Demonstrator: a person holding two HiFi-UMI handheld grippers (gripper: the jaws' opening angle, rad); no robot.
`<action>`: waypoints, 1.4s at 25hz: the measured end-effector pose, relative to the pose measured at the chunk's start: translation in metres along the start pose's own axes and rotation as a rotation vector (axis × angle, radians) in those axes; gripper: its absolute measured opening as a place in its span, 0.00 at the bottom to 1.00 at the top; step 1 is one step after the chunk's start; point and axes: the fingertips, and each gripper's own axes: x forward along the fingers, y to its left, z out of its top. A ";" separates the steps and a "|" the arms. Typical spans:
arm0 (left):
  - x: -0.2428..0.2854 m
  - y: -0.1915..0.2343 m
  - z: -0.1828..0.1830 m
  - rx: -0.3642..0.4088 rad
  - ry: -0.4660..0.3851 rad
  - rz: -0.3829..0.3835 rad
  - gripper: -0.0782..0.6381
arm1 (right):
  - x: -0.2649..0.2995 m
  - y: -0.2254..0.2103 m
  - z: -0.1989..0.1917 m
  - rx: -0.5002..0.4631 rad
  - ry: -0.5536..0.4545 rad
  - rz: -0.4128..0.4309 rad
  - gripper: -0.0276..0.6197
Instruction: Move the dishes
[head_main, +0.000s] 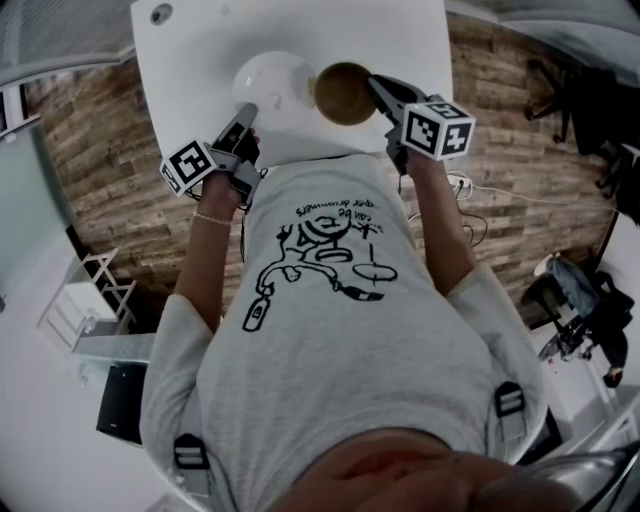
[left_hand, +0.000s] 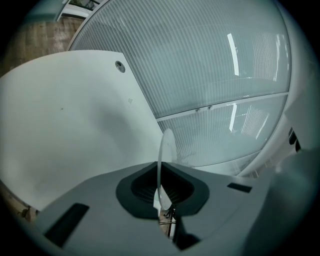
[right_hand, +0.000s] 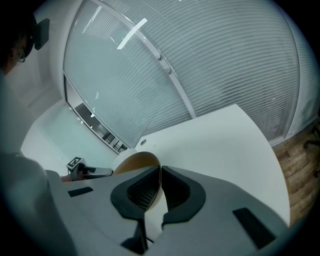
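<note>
- Two dishes sit side by side over the near end of the white bench (head_main: 400, 30): a white plate (head_main: 272, 85) on the left and a tan plate (head_main: 342, 93) on the right, their rims nearly meeting.
- The left gripper (head_main: 245, 112) is clamped on the white plate's near rim.
- The right gripper (head_main: 378, 88) is clamped on the tan plate's rim.
- A wood-plank floor (head_main: 90, 160) surrounds the bench.

One white plate (head_main: 272, 88), one brown dish (head_main: 343, 93) — and one table (head_main: 300, 30).
</note>
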 end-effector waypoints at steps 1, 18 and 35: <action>0.000 0.001 0.001 -0.002 -0.001 0.003 0.12 | 0.002 -0.002 -0.002 0.006 0.003 -0.004 0.11; -0.003 0.007 0.001 -0.010 0.000 0.018 0.12 | 0.019 -0.032 -0.035 0.082 0.016 -0.103 0.11; -0.003 0.013 -0.002 -0.017 0.022 0.031 0.12 | 0.038 -0.058 -0.071 0.144 0.019 -0.179 0.11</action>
